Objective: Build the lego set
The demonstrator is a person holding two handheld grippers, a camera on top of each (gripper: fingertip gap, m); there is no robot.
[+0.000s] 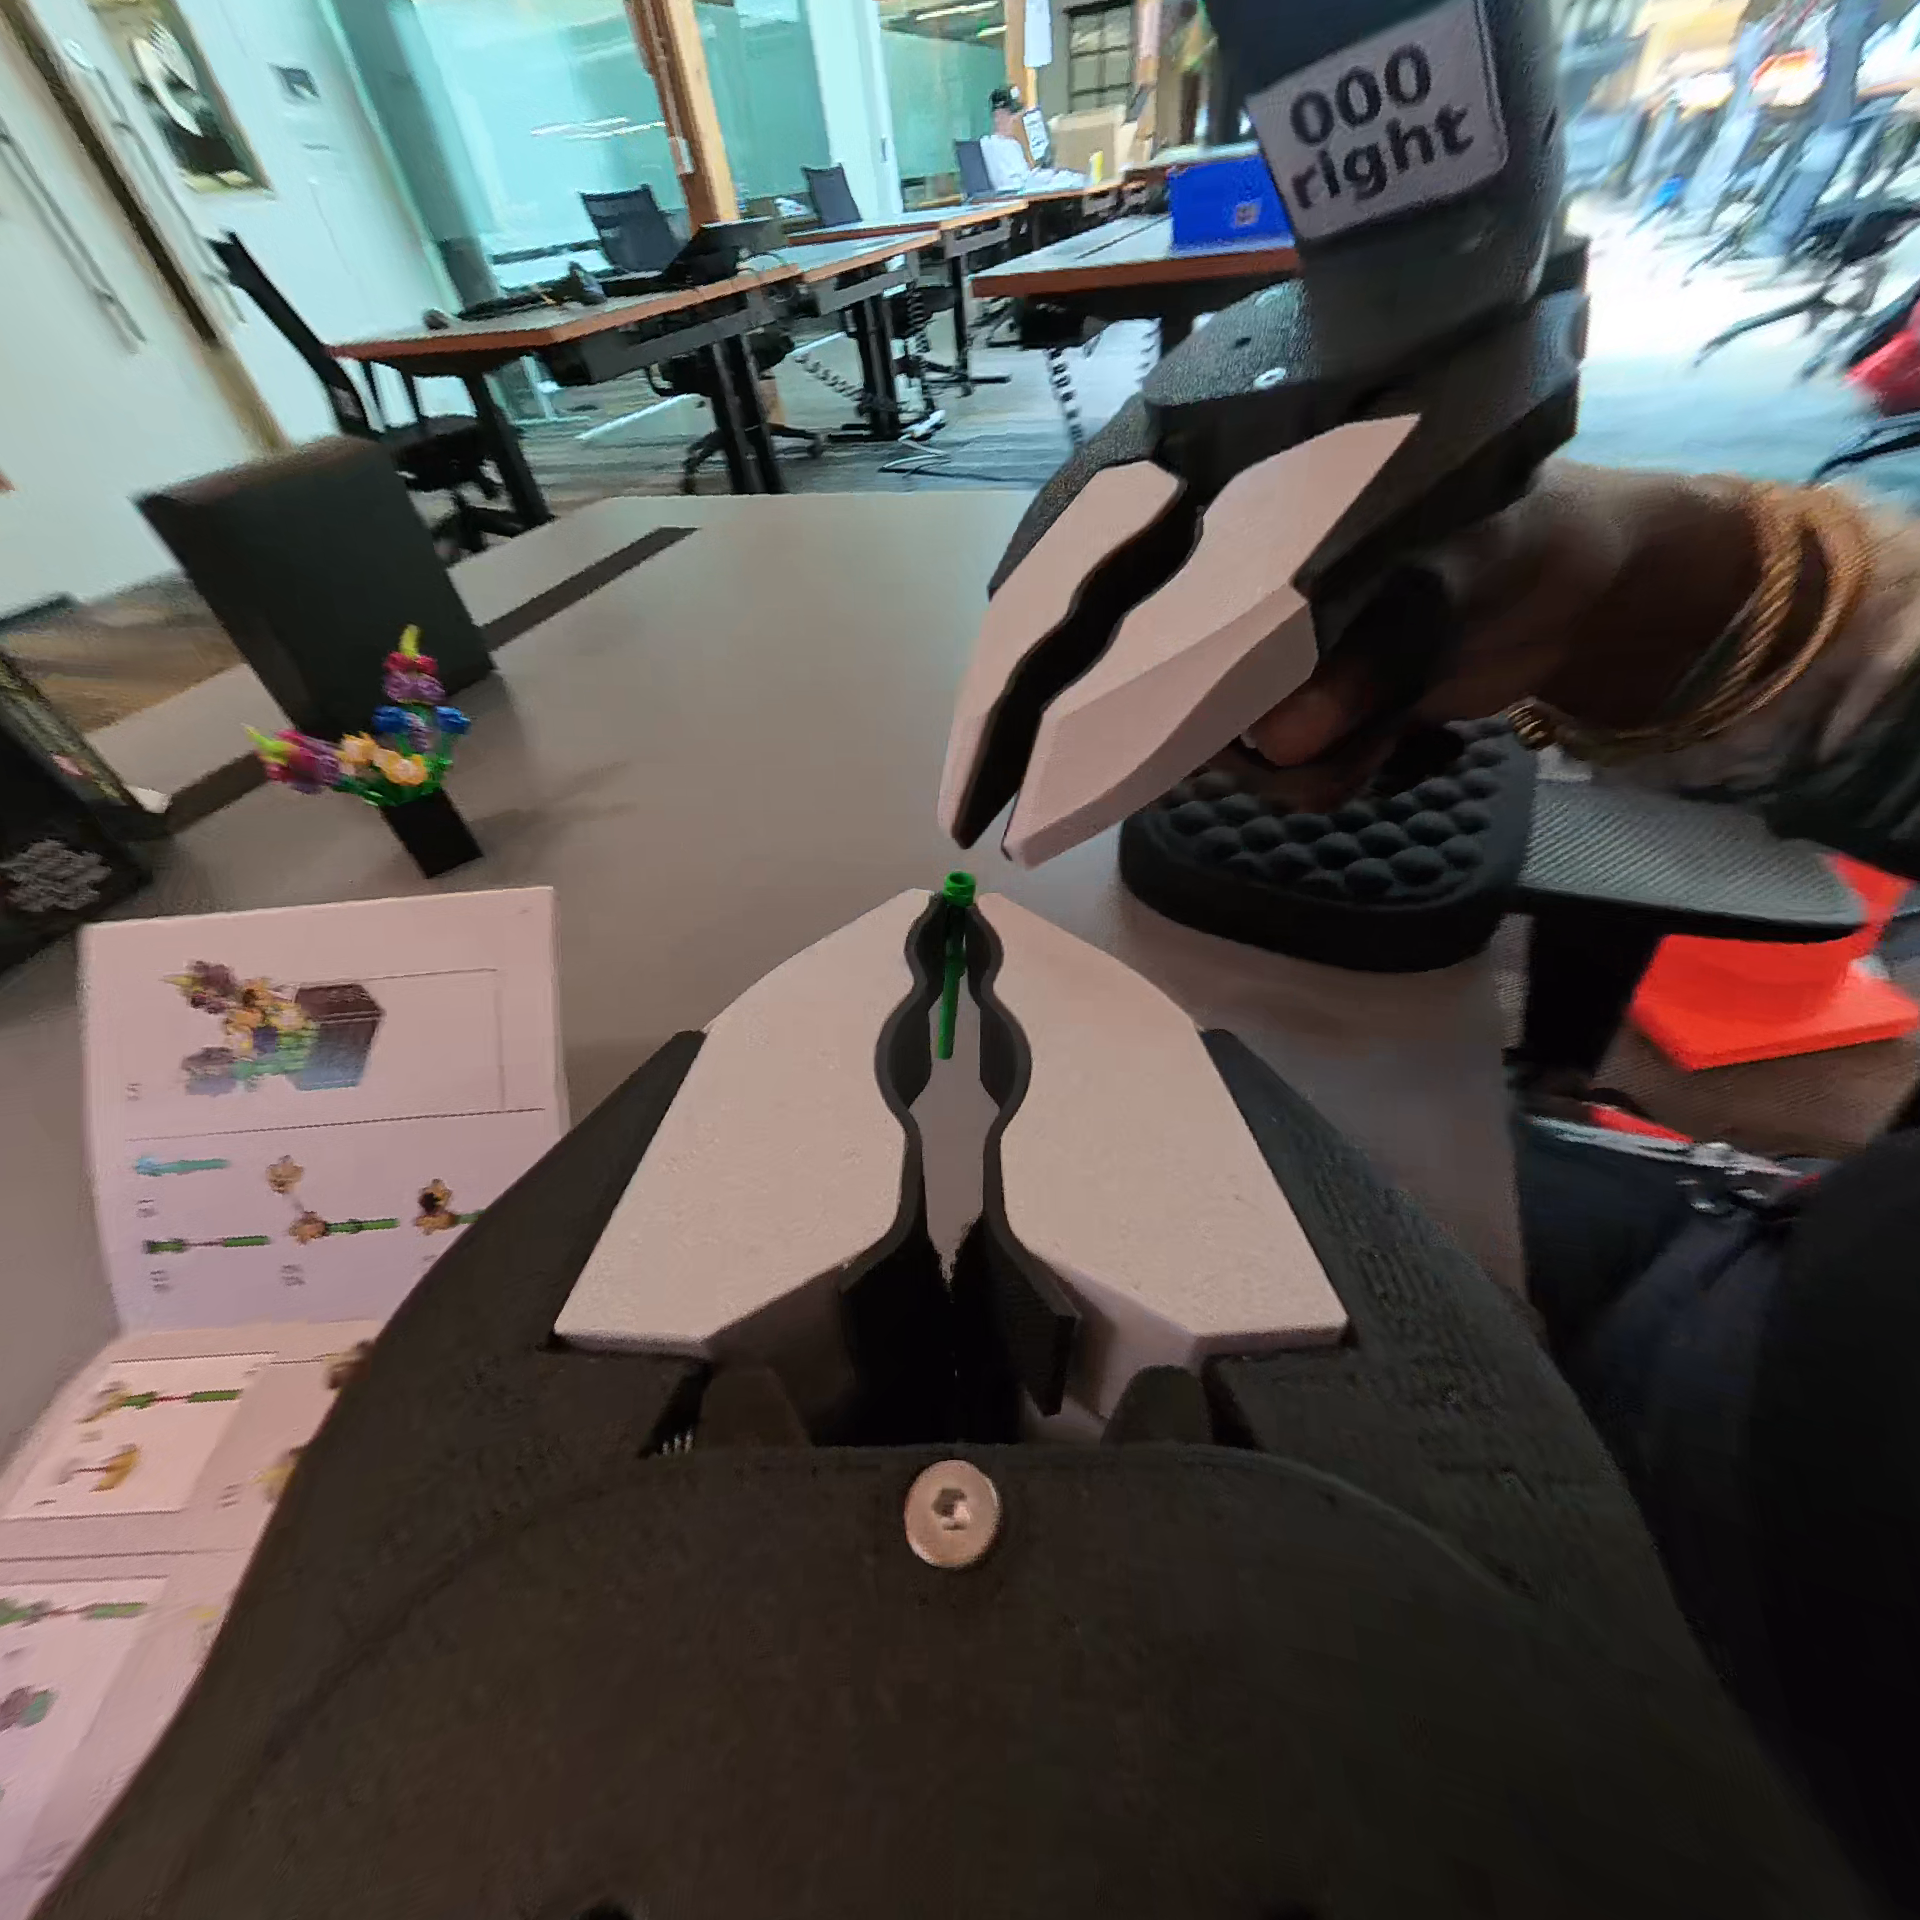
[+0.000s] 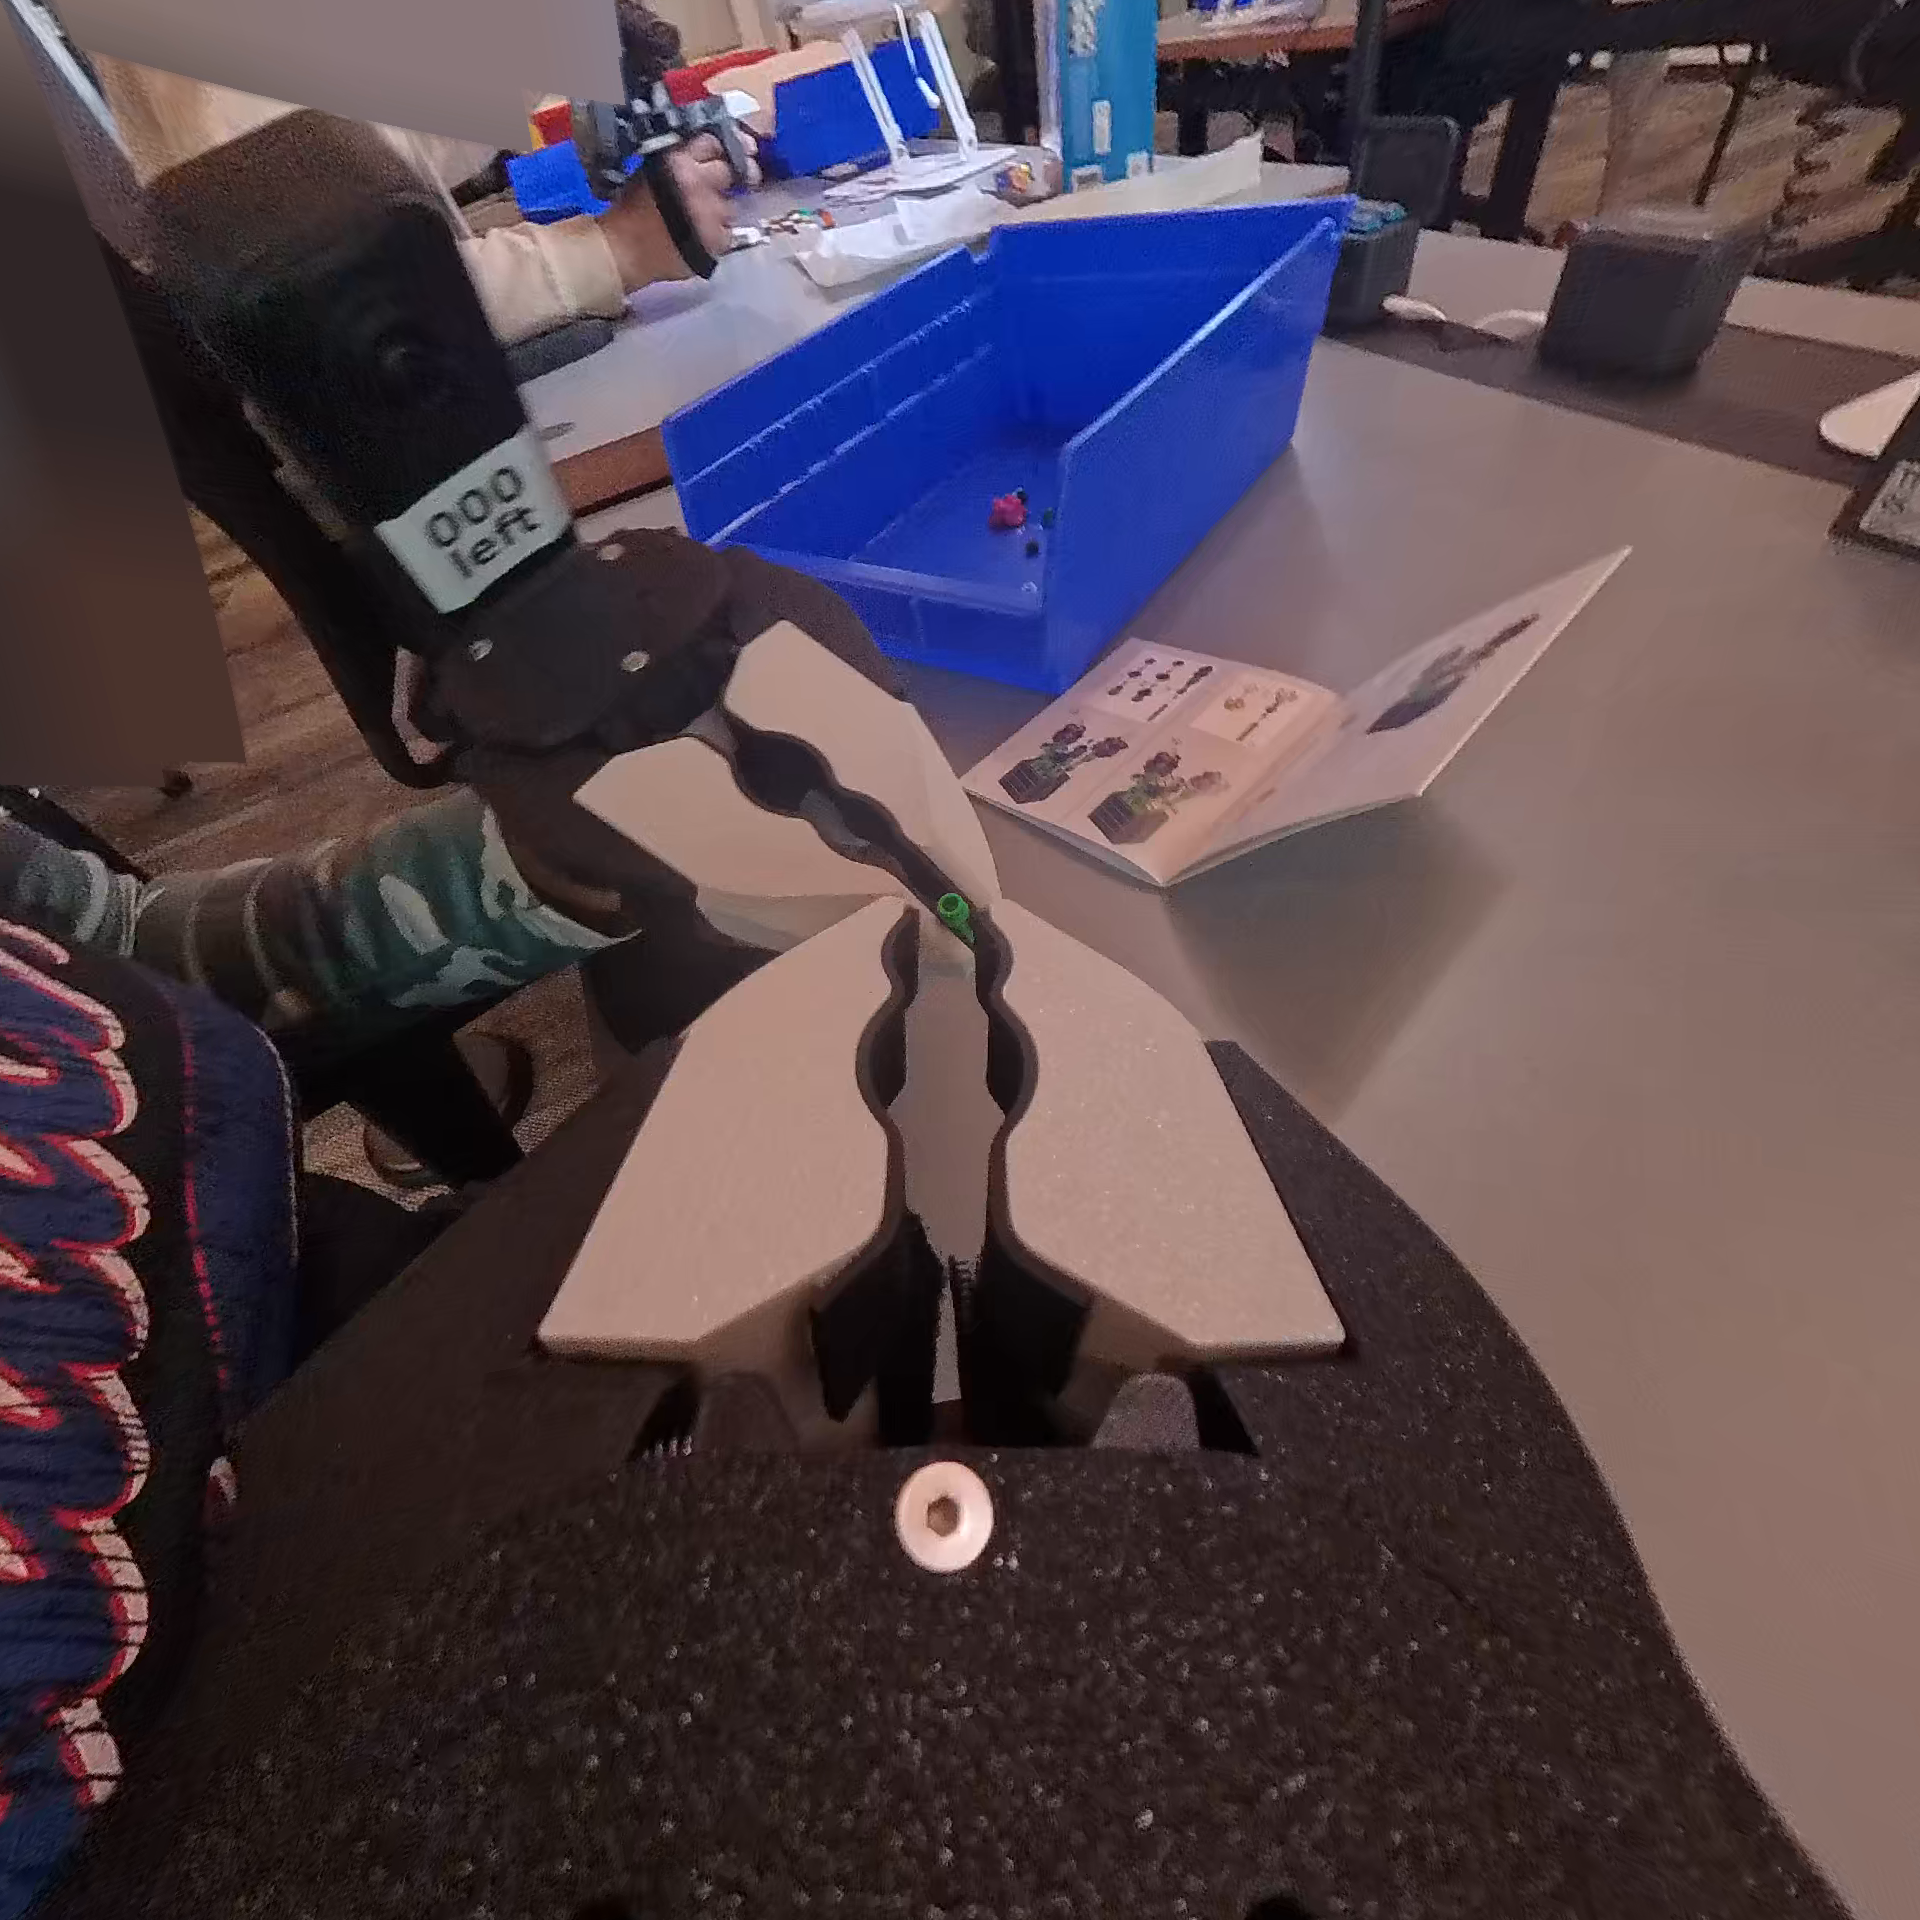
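Green stem piece (image 1: 952, 971) pinched upright at the tips of the left claw (image 1: 957, 902), round socket end poking just above the tips, thin shaft running down the gap between the fingers (image 1: 790, 1122); left claw clenched on it; right claw (image 1: 987, 836) just above and to the right in the left wrist view, tips angled down toward the socket, close but apart from it, a narrow gap between its tips, nothing held; from the right wrist view, right claw (image 2: 951, 920) with tips slightly parted, green stem piece (image 2: 956, 914) right at them, whether touching not clear; left claw (image 2: 971, 904) coming in from the far left, crossing tip to tip; grey desk (image 2: 1558, 1039) beneath; open instruction booklet (image 2: 1278, 748) lying right of centre, pages tented; blue bin (image 2: 1018, 436) beyond it, a few small loose pieces (image 2: 1013, 511) on its floor, one pink, the rest dark; in the left wrist view, built flower bouquet (image 1: 379, 743) standing far left on a black base, instruction booklet (image 1: 312, 1122) near left; black dimpled pad (image 1: 1340, 862) under the right claw's hand (image 1: 1455, 644).
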